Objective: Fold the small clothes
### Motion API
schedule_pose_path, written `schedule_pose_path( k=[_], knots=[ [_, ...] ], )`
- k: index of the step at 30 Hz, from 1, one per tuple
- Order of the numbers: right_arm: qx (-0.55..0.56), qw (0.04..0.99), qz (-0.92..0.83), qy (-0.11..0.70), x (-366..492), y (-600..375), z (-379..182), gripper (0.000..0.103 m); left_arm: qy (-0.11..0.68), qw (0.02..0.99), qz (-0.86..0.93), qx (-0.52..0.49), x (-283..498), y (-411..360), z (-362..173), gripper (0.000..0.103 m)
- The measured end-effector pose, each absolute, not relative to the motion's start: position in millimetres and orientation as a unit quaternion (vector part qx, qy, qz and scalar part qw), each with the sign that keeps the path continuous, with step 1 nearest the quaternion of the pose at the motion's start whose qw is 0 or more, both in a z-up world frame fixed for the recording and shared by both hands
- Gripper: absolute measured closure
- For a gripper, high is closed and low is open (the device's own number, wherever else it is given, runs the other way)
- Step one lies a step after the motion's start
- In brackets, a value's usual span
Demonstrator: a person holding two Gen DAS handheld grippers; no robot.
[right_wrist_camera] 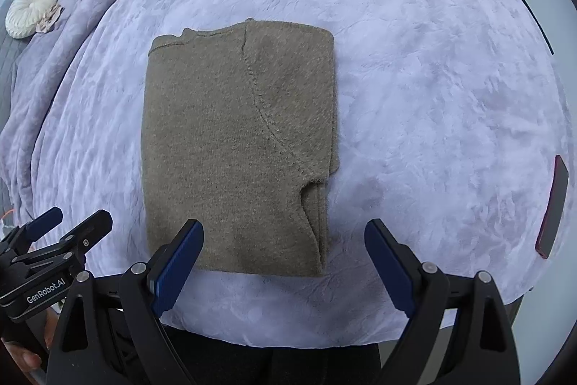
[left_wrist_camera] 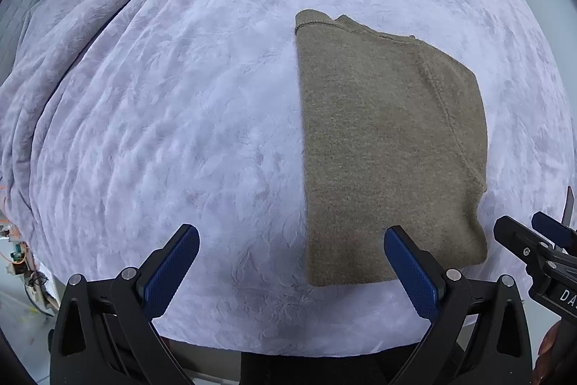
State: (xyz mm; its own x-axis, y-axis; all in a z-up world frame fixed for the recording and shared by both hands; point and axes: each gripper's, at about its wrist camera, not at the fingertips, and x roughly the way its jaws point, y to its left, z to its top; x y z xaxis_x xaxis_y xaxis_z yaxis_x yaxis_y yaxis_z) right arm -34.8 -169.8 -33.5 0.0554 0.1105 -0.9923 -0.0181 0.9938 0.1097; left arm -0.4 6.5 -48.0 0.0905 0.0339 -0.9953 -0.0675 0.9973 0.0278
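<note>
On the lavender blanket [right_wrist_camera: 414, 67], my olive knit sweater [right_wrist_camera: 238, 147] lies folded into a neat rectangle.

Left to right: my left gripper [left_wrist_camera: 291, 262] hangs wide and empty by the sweater's near left corner, and my right gripper [right_wrist_camera: 284, 257] gapes wide over the near right edge, holding nothing. I'd say both are spread to take that hem for the last fold away from me.

I see 1 olive-brown knit sweater [right_wrist_camera: 230, 147] lying flat on the lilac bedspread, folded into a tall neat rectangle. Its neckline edge points away from me, and a curved sleeve seam runs across the top layer. The hem edge lies nearest me, with layered folds at the right side.
</note>
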Motion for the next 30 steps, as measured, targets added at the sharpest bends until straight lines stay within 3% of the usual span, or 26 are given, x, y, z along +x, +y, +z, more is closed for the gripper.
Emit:
schedule_pose_path(
  k=[30],
  knots=[
    [0.026, 0.727, 0.042, 0.685, -33.3, -166.7, -32.6, 0.011, 0.674, 0.738, 0.033, -0.003, -0.9, 1.8, -47.0, 0.0]
  ],
)
